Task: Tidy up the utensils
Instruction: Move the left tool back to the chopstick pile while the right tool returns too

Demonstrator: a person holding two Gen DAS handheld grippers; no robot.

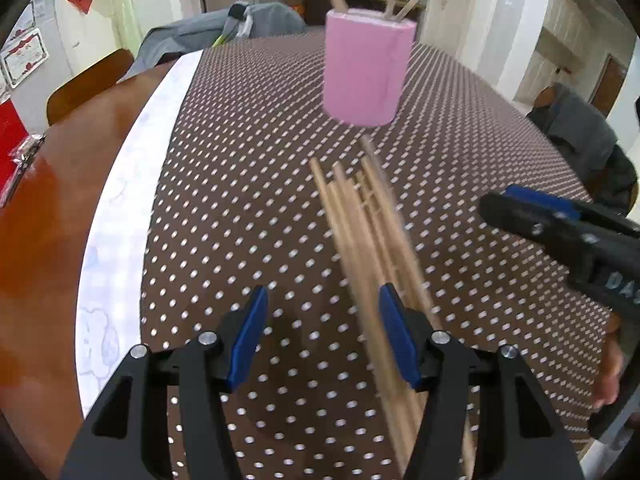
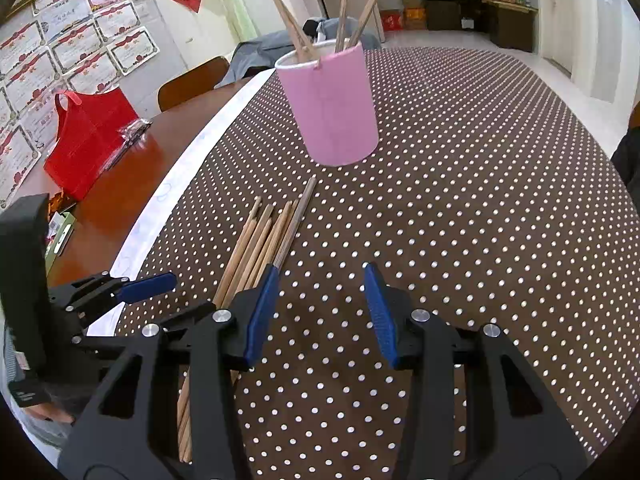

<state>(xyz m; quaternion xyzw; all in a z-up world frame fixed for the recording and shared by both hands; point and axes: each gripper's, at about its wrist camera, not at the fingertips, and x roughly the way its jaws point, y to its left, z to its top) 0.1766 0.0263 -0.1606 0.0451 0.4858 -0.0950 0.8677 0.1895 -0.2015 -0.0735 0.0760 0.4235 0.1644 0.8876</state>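
A pink cup (image 1: pixel 365 70) stands on the dotted brown tablecloth with several wooden chopsticks upright in it; it also shows in the right wrist view (image 2: pixel 332 104). A bundle of loose wooden chopsticks (image 1: pixel 368 240) lies flat in front of the cup, also seen in the right wrist view (image 2: pixel 260 248). My left gripper (image 1: pixel 323 334) is open and empty just left of the bundle, its right finger over the sticks. My right gripper (image 2: pixel 320 312) is open and empty just right of the bundle; it shows in the left wrist view (image 1: pixel 532 216).
A white cloth strip (image 1: pixel 120 208) borders the brown tablecloth (image 2: pixel 480 220) on the left, with bare wooden table beyond. A red bag (image 2: pixel 88 136) sits on that wood. Chairs with grey clothing stand at the far and right edges.
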